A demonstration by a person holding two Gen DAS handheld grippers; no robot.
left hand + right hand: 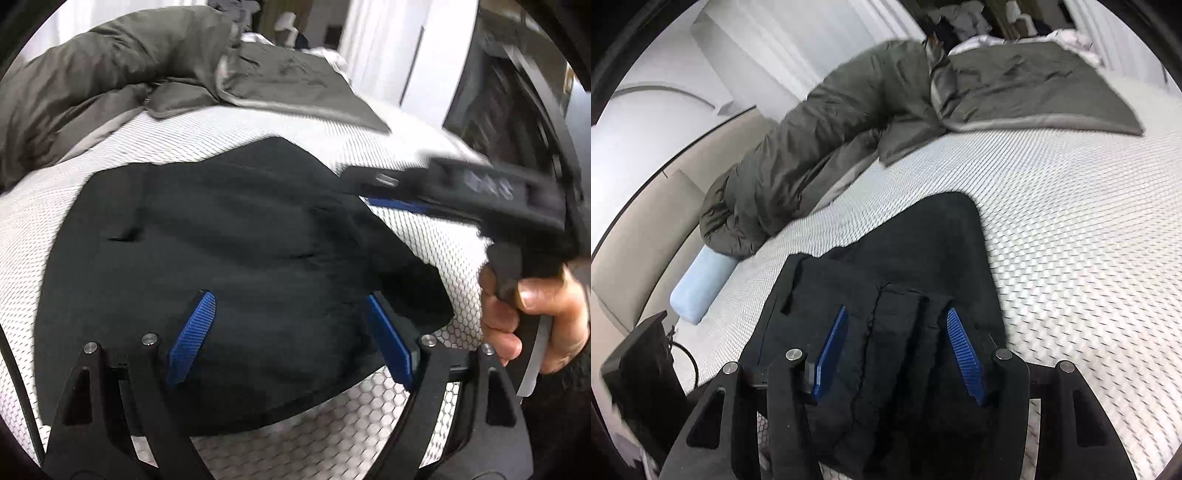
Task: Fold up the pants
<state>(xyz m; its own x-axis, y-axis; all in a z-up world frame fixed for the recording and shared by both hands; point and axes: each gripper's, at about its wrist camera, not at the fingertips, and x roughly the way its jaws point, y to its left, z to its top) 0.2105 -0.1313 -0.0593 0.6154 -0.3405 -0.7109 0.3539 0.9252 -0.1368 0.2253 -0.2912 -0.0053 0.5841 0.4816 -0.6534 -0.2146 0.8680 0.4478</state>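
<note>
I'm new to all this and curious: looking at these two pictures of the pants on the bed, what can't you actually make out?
- Pants, right wrist view: near end cut off by the bottom edge and hidden behind the right gripper.
- Right gripper, left wrist view: motion-blurred; its fingertips cannot be made out.
- Hand, left wrist view: cut off by the right edge.
- Room behind the grey duvet: too small and blurred.

Your left gripper (290, 338) and right gripper (897, 354) share one build: black angular finger arms, silver round screws at the joints, ribbed blue pads. A dark sleeve covers your right wrist.
</note>
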